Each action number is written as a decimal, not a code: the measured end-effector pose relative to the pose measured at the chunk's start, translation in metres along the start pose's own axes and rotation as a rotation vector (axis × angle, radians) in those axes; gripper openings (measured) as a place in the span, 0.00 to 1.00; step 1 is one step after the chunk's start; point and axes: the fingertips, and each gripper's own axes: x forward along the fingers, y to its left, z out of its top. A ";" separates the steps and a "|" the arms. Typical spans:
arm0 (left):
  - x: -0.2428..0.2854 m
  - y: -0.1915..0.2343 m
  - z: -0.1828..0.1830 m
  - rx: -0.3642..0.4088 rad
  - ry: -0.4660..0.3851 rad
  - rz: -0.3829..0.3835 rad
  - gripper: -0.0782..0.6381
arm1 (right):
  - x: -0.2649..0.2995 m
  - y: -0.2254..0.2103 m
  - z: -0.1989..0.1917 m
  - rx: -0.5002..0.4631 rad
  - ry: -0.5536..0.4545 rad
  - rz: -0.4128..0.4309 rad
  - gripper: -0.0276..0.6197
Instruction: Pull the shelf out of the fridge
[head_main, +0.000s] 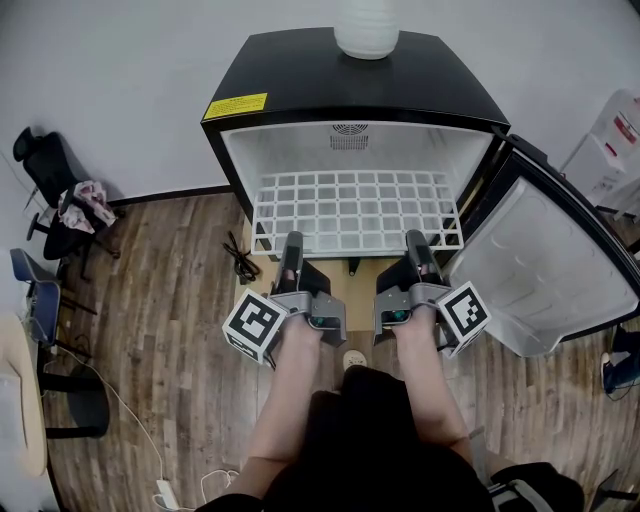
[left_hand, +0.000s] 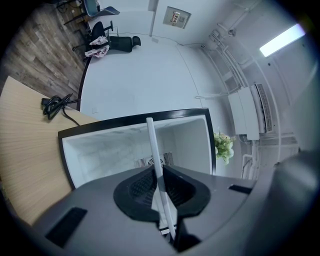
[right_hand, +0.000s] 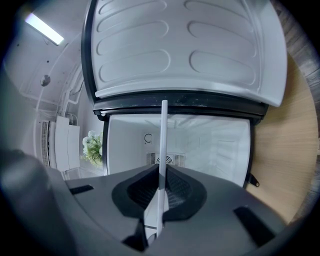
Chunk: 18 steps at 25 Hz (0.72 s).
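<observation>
Wire shelf (head_main: 355, 210) juts partway from the open fridge (head_main: 300, 70). My left gripper (head_main: 291, 247) and right gripper (head_main: 419, 244) are both clamped nearly shut on its front rail. Judgement: light, stiff, slick coated wire. Hold the rail wide apart and pull evenly to avoid jamming.

A wood-plank floor (head_main: 170, 330) is spreading out below a plain white wall (head_main: 110, 90). A black office chair (head_main: 50, 190) is standing by that wall with a cloth (head_main: 88, 195) lying over it. A black cable (head_main: 240, 260) is lying on the floor. A strip light (left_hand: 282, 40) is glowing overhead, and an air-conditioning unit (left_hand: 250, 114) is hanging high on the wall.
</observation>
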 end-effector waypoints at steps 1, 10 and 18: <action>0.000 0.000 0.000 0.000 -0.001 0.000 0.16 | 0.000 -0.001 0.000 -0.002 0.000 -0.001 0.06; 0.000 0.002 0.000 0.000 -0.002 -0.004 0.16 | 0.001 -0.002 0.000 0.006 0.016 0.007 0.06; -0.007 -0.004 -0.002 0.039 0.007 -0.019 0.16 | -0.006 0.002 0.000 -0.029 0.033 0.018 0.06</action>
